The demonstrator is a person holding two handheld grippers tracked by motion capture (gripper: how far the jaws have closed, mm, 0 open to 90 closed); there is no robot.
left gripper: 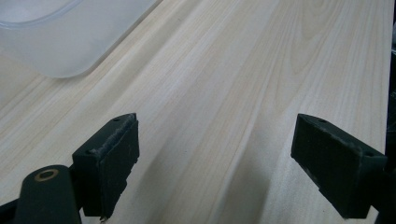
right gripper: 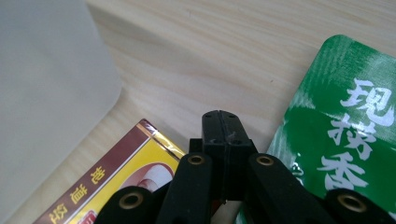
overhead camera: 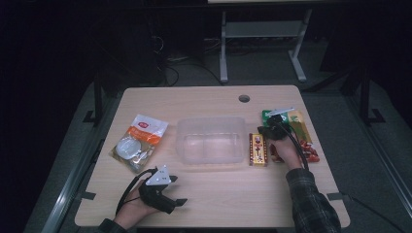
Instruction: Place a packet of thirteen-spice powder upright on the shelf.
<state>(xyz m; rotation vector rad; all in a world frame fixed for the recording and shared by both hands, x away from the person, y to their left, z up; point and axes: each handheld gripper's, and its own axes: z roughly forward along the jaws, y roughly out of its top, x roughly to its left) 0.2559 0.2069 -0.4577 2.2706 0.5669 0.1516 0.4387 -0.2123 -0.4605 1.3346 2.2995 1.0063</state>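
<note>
A: Which pack is the right gripper [overhead camera: 268,130] going for?

B: It sits in the right-middle of the high view, between the yellow-and-maroon box [overhead camera: 258,149] and the green packet [overhead camera: 290,119]. In the right gripper view its jaws are pressed together with nothing between them, tips over the bare strip of table [right gripper: 196,56], box [right gripper: 109,186] at lower left, green packet [right gripper: 345,126] at right.

A: So which is nearer?

B: Both lie just beside the tips; I cannot tell which it means to take. The box's long axis runs top to bottom in the high view, parallel to the clear tub [overhead camera: 210,141] to its left.

A: And the other hand?

B: The left gripper [overhead camera: 163,187], lower left of the high view, holds nothing; its jaws stand wide apart over bare wood, the tub's corner [left gripper: 70,42] at upper left.

A: Anything hidden?

B: The hand covers part of a red packet [overhead camera: 309,148], and the box's lower end is cut off in the right gripper view.
</note>
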